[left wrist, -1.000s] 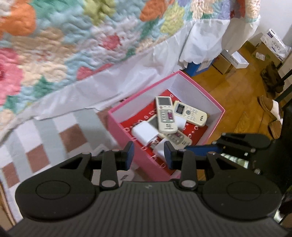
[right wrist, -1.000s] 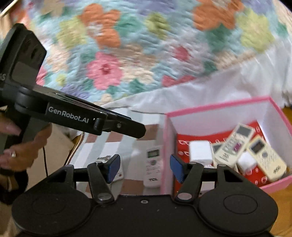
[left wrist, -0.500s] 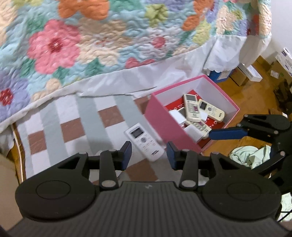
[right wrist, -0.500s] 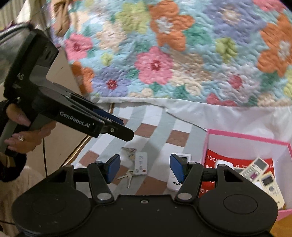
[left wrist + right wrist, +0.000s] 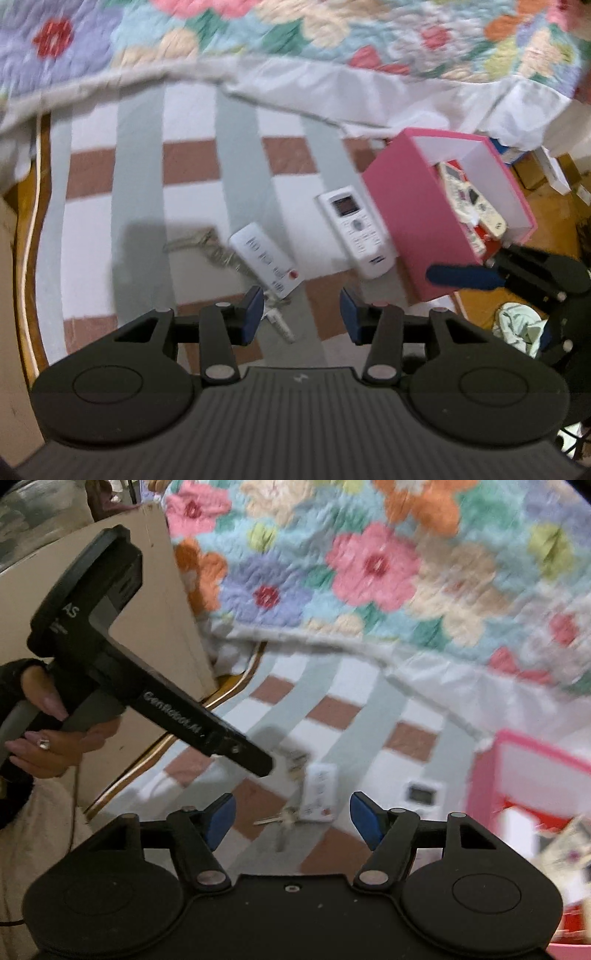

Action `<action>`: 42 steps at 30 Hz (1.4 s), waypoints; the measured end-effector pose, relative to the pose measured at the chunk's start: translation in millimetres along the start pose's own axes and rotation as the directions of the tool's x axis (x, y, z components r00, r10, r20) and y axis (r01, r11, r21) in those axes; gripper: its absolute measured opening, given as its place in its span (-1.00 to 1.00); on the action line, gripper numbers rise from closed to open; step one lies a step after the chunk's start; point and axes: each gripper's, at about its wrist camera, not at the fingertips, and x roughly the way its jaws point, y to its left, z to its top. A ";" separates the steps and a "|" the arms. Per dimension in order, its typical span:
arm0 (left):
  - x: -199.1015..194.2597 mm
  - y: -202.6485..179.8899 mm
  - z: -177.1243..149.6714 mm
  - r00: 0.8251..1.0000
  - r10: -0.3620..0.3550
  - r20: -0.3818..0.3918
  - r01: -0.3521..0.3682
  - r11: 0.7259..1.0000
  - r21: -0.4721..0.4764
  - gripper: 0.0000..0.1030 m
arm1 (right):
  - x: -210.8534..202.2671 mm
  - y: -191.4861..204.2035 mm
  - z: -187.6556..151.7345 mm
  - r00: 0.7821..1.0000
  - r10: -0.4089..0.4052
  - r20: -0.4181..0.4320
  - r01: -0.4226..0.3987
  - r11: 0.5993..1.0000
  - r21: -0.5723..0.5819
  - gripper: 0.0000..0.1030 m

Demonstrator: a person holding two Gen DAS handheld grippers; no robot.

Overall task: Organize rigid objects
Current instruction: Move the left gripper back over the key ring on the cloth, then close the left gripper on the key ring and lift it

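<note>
Both jaws of my left hand-held gripper [image 5: 302,310] have just been opening and stand apart, empty, above a checked woven rug [image 5: 140,206]. Just past its fingertips lies a slim white plastic remote with a red button [image 5: 263,260], touching a blurred bunch of metal keys [image 5: 207,247]. My right hand-held gripper [image 5: 291,818] gapes wider, also empty. Beside a glossy pink cardboard box [image 5: 413,221] lies a broad white remote with a screen [image 5: 356,230].

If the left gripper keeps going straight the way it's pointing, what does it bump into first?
Probably the slim white remote with the keys on the checked mat. It lies just ahead of the open, empty left gripper, though depth is hard to judge.
</note>
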 end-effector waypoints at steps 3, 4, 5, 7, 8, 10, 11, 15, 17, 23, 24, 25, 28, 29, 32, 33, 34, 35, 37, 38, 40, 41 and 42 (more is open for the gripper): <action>14.3 16.3 -4.8 1.000 -0.007 -0.021 0.006 0.999 -0.043 -0.11 | 27.3 -3.2 -5.4 0.996 0.059 -0.061 -0.056 0.998 0.041 0.42; 20.4 21.7 -6.8 1.000 -0.002 -0.029 0.000 0.998 -0.059 -0.11 | 37.5 -4.3 -7.4 0.994 0.069 -0.086 -0.064 0.996 0.059 0.42; 25.3 25.5 -8.3 0.999 0.002 -0.035 -0.005 0.998 -0.070 -0.11 | 45.9 -5.1 -10.2 0.991 0.076 -0.107 -0.068 0.995 0.075 0.42; 36.8 31.3 -13.3 0.999 0.017 -0.038 -0.020 0.997 -0.080 -0.11 | 63.5 -7.2 -15.8 0.986 0.073 -0.150 -0.057 0.992 0.111 0.42; 40.6 30.9 -15.4 0.999 0.027 -0.031 -0.029 0.997 -0.066 -0.10 | 72.6 -8.5 -18.7 0.983 0.058 -0.171 -0.036 0.991 0.129 0.42; 50.5 28.2 -19.4 0.998 0.060 -0.037 -0.061 0.998 -0.024 -0.03 | 86.6 -10.8 -24.3 0.982 0.035 -0.187 -0.007 0.989 0.149 0.42; 55.9 28.7 -20.5 0.997 0.068 -0.045 -0.069 0.997 -0.031 -0.03 | 93.0 -11.9 -26.5 0.981 0.036 -0.189 -0.005 0.987 0.159 0.42; 73.1 31.1 -23.3 0.997 0.065 -0.042 -0.066 0.997 -0.038 0.00 | 111.7 -8.0 -31.1 0.981 0.019 -0.192 0.009 0.990 0.142 0.41; 83.3 32.1 -23.7 0.995 0.085 -0.049 -0.086 0.996 -0.026 0.00 | 116.5 -6.6 -31.3 0.983 0.011 -0.186 0.014 0.991 0.135 0.40; 99.9 26.1 -23.0 0.998 0.066 -0.019 -0.066 0.998 0.002 0.02 | 128.5 1.8 -25.8 0.988 -0.076 -0.135 0.082 0.996 0.040 0.28; 101.1 24.2 -23.5 0.998 0.055 -0.015 -0.055 0.998 0.003 -0.01 | 129.5 4.1 -25.3 0.987 -0.101 -0.128 0.104 0.994 0.017 0.14; 102.1 21.3 -23.6 0.999 0.042 -0.026 -0.042 0.999 0.015 -0.09 | 130.7 7.4 -24.7 0.983 -0.134 -0.124 0.134 0.991 -0.010 0.06; 103.3 22.4 -24.0 0.998 0.007 -0.055 -0.008 1.000 -0.014 -0.38 | 130.4 10.3 -23.1 0.978 -0.171 -0.121 0.169 0.985 -0.029 -0.26; 103.3 26.6 -23.5 0.998 -0.009 -0.062 0.007 0.999 -0.035 -0.43 | 128.2 8.2 -23.6 0.979 -0.166 -0.121 0.166 0.986 -0.004 -0.33; 105.3 47.0 -23.3 0.990 -0.113 -0.084 0.096 0.977 -0.192 -0.55 | 122.6 5.2 -27.8 0.978 -0.172 -0.119 0.177 0.984 0.035 -0.58; 106.6 53.1 -24.2 0.985 -0.147 -0.087 0.124 0.964 -0.234 -0.62 | 120.1 3.0 -29.6 0.979 -0.165 -0.120 0.173 0.983 0.058 -0.72; 107.9 56.4 -25.1 0.982 -0.166 -0.088 0.138 0.956 -0.258 -0.63 | 119.5 2.2 -31.3 0.981 -0.153 -0.121 0.162 0.984 0.070 -0.76; 109.1 58.9 -25.9 0.980 -0.178 -0.091 0.147 0.949 -0.279 -0.63 | 118.7 1.3 -32.6 0.982 -0.145 -0.118 0.155 0.985 0.073 -0.77; 109.9 58.0 -26.9 0.980 -0.178 -0.088 0.146 0.947 -0.286 -0.63 | 118.3 -3.7 -33.9 0.986 -0.125 -0.110 0.136 0.985 0.104 -0.77; 110.2 56.2 -26.9 0.982 -0.171 -0.084 0.141 0.949 -0.283 -0.63 | 118.4 -7.1 -33.6 0.988 -0.114 -0.109 0.127 0.984 0.124 -0.78; 112.2 53.5 -26.8 0.984 -0.161 -0.078 0.133 0.951 -0.279 -0.61 | 118.6 -13.1 -34.4 0.991 -0.091 -0.103 0.107 0.980 0.169 -0.78; 112.7 51.4 -27.0 0.985 -0.154 -0.074 0.129 0.953 -0.275 -0.61 | 118.6 -14.9 -35.5 0.992 -0.082 -0.098 0.099 0.978 0.185 -0.78; 112.2 52.0 -27.1 0.986 -0.152 -0.071 0.127 0.952 -0.277 -0.61 | 118.4 -16.9 -36.8 0.993 -0.074 -0.092 0.091 0.976 0.199 -0.78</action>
